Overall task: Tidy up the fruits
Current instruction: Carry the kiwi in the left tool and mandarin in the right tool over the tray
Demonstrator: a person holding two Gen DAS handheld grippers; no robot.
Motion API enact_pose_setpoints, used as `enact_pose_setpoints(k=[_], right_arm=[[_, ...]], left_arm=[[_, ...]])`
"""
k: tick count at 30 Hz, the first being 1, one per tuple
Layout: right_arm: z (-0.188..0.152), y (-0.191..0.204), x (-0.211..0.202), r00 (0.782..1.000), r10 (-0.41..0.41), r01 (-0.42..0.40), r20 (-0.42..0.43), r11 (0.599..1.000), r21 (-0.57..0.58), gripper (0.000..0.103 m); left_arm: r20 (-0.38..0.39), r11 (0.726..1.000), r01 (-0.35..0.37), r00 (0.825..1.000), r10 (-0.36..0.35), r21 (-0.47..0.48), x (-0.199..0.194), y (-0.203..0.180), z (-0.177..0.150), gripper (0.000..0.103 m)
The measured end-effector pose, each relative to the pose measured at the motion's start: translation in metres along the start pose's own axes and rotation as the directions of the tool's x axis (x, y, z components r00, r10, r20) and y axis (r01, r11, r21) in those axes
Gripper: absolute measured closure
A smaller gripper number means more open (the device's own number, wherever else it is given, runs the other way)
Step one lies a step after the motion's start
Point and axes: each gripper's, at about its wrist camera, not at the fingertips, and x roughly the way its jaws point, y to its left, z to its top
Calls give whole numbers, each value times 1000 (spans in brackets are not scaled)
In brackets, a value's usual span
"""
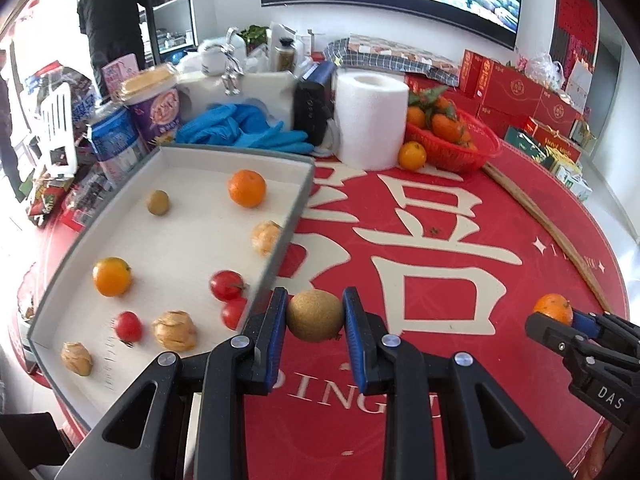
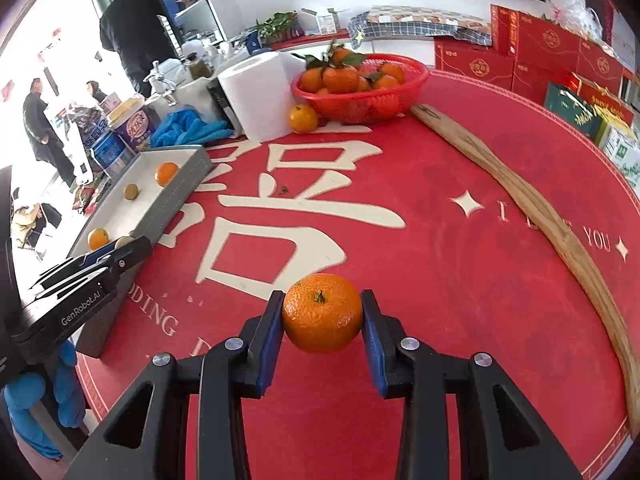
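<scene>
So both grippers held fruit just above the red tablecloth (image 2: pixel 460 280), ready for the tray (image 1: pixel 276 256).
Left gripper (image 1: pixel 315 316) was clenched on a brown kiwi-like fruit (image 1: pixel 315 315) near the tray's right wall; right gripper (image 2: pixel 322 314) was clamped on a mandarin (image 2: pixel 322 312) further right, well apart from the tray. To do it well: lift each fruit clear over the wall, aim for a bare patch away from the tomatoes (image 1: pixel 226 285), lower before letting go so nothing rolls, one hand at a time.
</scene>
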Motion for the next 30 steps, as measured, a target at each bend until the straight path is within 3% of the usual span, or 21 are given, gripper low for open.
enact_pose_setpoints(k=[17, 24, 30], right_arm=[[39, 81, 15, 995, 98, -101, -32, 984, -147, 65], [54, 125, 27, 988, 142, -152, -59, 963, -224, 65], [64, 163, 46, 975, 190, -214, -115, 941, -264, 65]], left_arm=[[40, 992, -88, 995, 91, -88, -12, 75, 9, 73], [25, 983, -134, 990, 138, -130, -13, 119, 11, 73], [-9, 980, -130, 991, 130, -153, -10, 145, 6, 73]])
